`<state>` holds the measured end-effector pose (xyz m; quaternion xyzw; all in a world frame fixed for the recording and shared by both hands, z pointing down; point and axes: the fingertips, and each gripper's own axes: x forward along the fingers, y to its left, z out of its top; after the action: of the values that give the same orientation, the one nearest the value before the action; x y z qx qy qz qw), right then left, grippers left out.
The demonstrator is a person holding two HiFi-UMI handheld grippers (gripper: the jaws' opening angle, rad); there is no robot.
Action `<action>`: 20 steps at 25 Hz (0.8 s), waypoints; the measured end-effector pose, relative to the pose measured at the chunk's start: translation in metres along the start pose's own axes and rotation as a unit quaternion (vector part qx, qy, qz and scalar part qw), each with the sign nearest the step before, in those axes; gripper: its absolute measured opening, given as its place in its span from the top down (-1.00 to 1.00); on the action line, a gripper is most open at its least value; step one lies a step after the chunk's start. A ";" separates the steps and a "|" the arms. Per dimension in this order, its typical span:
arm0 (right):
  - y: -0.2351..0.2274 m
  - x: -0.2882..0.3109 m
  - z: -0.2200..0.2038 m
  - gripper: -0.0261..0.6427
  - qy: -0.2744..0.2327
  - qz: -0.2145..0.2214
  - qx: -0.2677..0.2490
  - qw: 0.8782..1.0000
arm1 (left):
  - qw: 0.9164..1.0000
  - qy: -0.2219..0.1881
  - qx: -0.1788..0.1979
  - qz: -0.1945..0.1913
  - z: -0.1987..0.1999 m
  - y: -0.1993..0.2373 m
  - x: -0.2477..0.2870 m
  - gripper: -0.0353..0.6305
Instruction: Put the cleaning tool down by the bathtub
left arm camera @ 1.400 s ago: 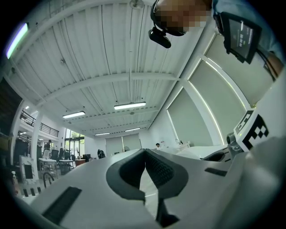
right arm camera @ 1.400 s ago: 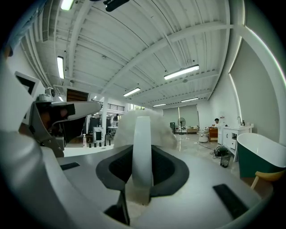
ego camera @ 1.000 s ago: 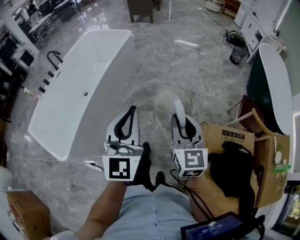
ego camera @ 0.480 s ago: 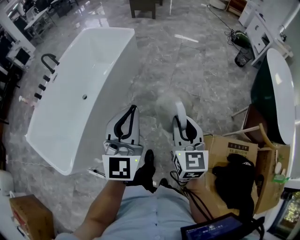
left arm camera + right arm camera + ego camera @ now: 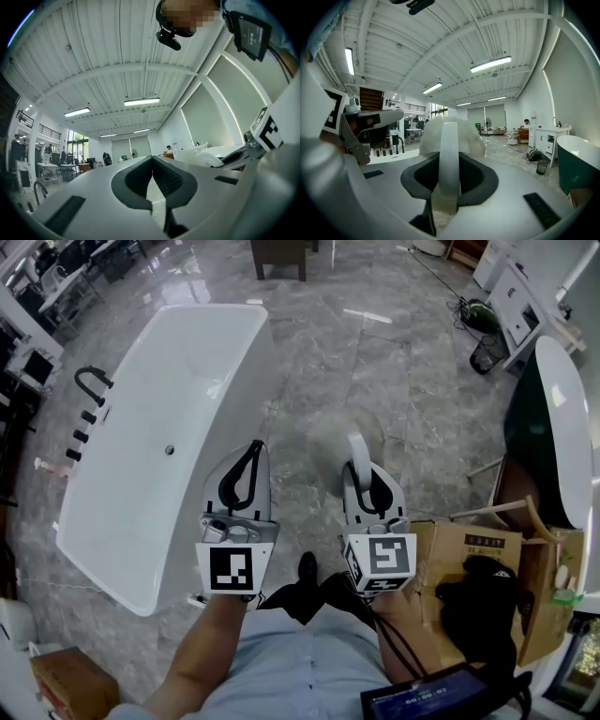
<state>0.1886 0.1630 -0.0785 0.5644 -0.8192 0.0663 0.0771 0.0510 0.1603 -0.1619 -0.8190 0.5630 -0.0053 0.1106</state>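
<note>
Bathtub (image 5: 159, 427) fills the left. Left gripper (image 5: 251, 454), by its near-right rim, has jaws together on nothing. Right gripper (image 5: 364, 474), just right of it, is clamped on the white handle of the cleaning tool (image 5: 336, 439), held off the floor (image 5: 375, 371). Released from up here, it could bounce or roll away from the bathtub. Its long axis runs near to far, fluffy head pointing far.

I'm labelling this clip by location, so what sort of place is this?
Probably a bathroom-fixture showroom in a large hall: a white freestanding bathtub and a dark green bathtub stand apart on a wide, polished marble-look floor.
</note>
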 end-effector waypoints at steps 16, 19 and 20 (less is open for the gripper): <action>-0.037 0.065 -0.005 0.63 0.016 -0.007 0.015 1.000 | 1.000 0.018 -0.008 -0.014 -0.033 0.007 0.081 0.84; -0.052 0.086 -0.009 0.63 0.022 -0.003 0.021 1.000 | 1.000 0.024 -0.002 -0.020 -0.043 0.004 0.107 0.84; -0.057 0.095 -0.008 0.63 0.022 -0.001 0.022 1.000 | 1.000 0.021 -0.001 -0.021 -0.044 0.003 0.117 0.84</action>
<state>0.2087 0.0580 -0.0504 0.5655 -0.8148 0.0966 0.0829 0.0849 0.0434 -0.1332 -0.8307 0.5476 -0.0247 0.0975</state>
